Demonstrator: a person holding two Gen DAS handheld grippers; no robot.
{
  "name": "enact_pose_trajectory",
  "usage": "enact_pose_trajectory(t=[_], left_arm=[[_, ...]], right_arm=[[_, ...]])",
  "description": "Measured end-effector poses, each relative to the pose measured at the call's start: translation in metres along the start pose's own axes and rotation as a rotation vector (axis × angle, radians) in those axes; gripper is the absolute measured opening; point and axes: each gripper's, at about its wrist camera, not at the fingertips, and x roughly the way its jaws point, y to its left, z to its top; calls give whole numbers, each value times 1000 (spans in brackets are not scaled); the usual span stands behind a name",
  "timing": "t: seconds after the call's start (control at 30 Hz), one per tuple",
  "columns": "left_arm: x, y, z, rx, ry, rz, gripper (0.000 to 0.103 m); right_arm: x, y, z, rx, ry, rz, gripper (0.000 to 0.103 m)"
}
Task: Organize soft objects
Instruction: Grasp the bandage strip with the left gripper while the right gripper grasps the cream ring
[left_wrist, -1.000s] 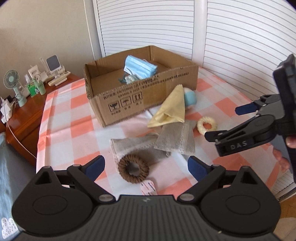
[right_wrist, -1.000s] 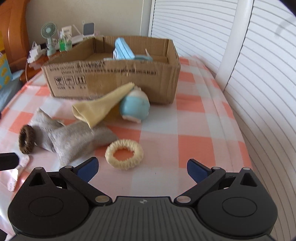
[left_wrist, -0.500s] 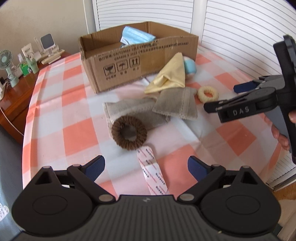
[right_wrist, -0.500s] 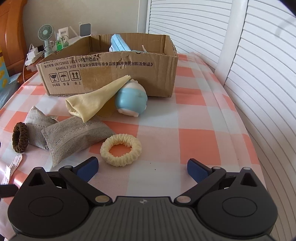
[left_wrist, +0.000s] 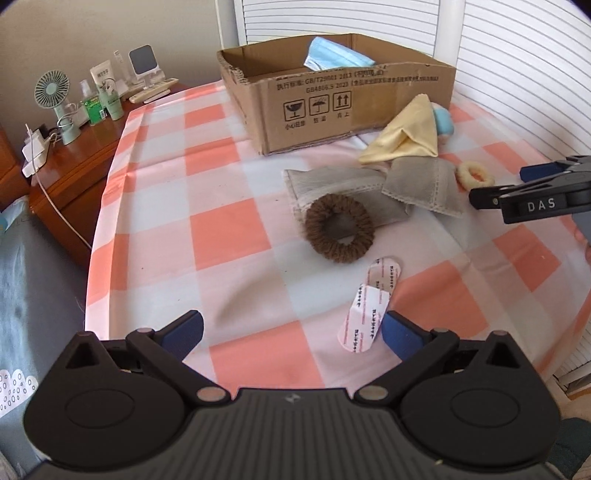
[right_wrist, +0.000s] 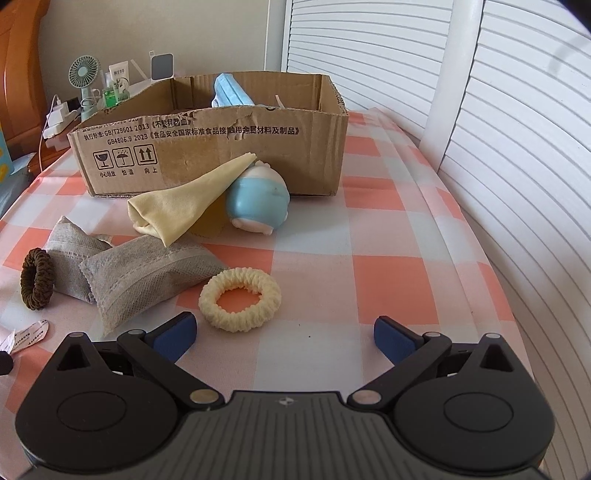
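Just ahead of the opening, empty left gripper (left_wrist: 291, 334): bandage strips (left_wrist: 364, 321) | step: approach to pick | next: lower, straddle, close | right gripper (right_wrist: 284, 336) wide, empty, cream scrunchie (right_wrist: 240, 299) ahead.

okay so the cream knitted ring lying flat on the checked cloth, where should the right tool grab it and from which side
Probably the near arc of the cream knitted ring, from above. It lies flat with an open centre, so one finger can drop into the hole and the other outside the band. The right tool is open and empty just in front of it; the grey fabric pouch touches its left side, so avoid that edge.
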Motion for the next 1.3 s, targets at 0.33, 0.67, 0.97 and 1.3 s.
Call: enact_pose_trajectory(t=[0.33, 0.67, 0.97, 1.3], left_arm=[[0, -23, 3, 144, -42, -70, 101], [-3, -27, 13, 217, -18, -232, 40], [-5, -25, 14, 215, -24, -245, 19], [-4, -25, 16, 210, -17, -240, 19]], right_arm=[[-3, -3, -4, -18, -18, 17, 103], [-4, -4, -6, -26, -21, 24, 103], [-1, -7, -6, -66, -52, 65, 103], [-1, -2, 4, -131, -79, 142, 71]])
